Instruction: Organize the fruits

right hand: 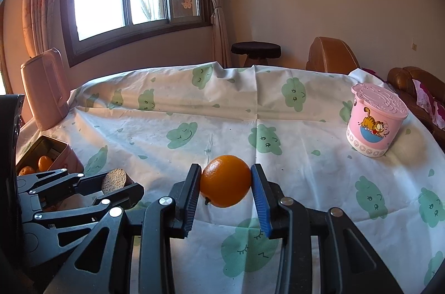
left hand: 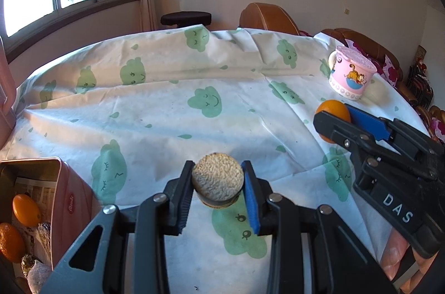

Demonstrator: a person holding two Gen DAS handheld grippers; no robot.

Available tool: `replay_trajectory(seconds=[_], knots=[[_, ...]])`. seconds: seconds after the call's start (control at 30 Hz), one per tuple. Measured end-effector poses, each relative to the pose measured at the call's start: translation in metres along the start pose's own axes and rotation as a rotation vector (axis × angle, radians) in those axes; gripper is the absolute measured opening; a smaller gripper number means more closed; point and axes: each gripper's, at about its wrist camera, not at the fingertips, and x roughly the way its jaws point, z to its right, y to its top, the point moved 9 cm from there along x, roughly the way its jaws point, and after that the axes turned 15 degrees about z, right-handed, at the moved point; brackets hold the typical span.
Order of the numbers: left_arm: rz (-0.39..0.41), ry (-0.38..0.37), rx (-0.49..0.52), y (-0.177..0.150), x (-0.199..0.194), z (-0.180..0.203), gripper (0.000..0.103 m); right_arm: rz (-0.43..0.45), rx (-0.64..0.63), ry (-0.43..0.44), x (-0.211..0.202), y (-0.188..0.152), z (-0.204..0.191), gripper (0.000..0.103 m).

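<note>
My left gripper (left hand: 217, 182) is shut on a round beige, rough-skinned fruit (left hand: 218, 180) and holds it above the tablecloth; it also shows in the right wrist view (right hand: 114, 180). My right gripper (right hand: 225, 184) is shut on an orange (right hand: 225, 185), lifted off the cloth; it also shows in the left wrist view (left hand: 332, 114). A pink tin box (left hand: 62, 196) stands open at the lower left with two oranges (left hand: 26, 209) and shells inside; it shows at the left in the right wrist view (right hand: 65, 155).
A pink lidded cartoon cup (right hand: 375, 118) stands at the table's right side. The tin's lid (right hand: 46, 88) stands upright at the far left edge. The table wears a white cloth with green clouds (right hand: 222, 110). Brown chairs (right hand: 331, 54) and a stool (right hand: 256, 49) stand behind.
</note>
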Motion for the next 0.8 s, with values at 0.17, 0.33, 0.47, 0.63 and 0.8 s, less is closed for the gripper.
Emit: replay_trajectory(seconds=[0.17, 0.33, 0.47, 0.63, 0.8], knots=[[0.048, 0.021, 0.003, 0.007, -0.007, -0.003, 0.035, 0.039, -0.019, 0.013, -0.006, 0.006, -0.006, 0.039], [0.079, 0.030, -0.007, 0.010, -0.012, -0.006, 0.035, 0.075, -0.037, 0.017, -0.013, 0.010, -0.010, 0.039], [0.092, 0.033, -0.012, 0.012, -0.014, -0.007, 0.035, 0.091, -0.038, 0.017, -0.016, 0.012, -0.010, 0.039], [0.118, 0.039, -0.020, 0.014, -0.019, -0.009, 0.035, 0.109, -0.034, 0.014, -0.019, 0.013, -0.010, 0.039], [0.145, 0.048, -0.016, 0.017, -0.024, -0.010, 0.035, 0.131, -0.036, 0.012, -0.023, 0.015, -0.010, 0.039]])
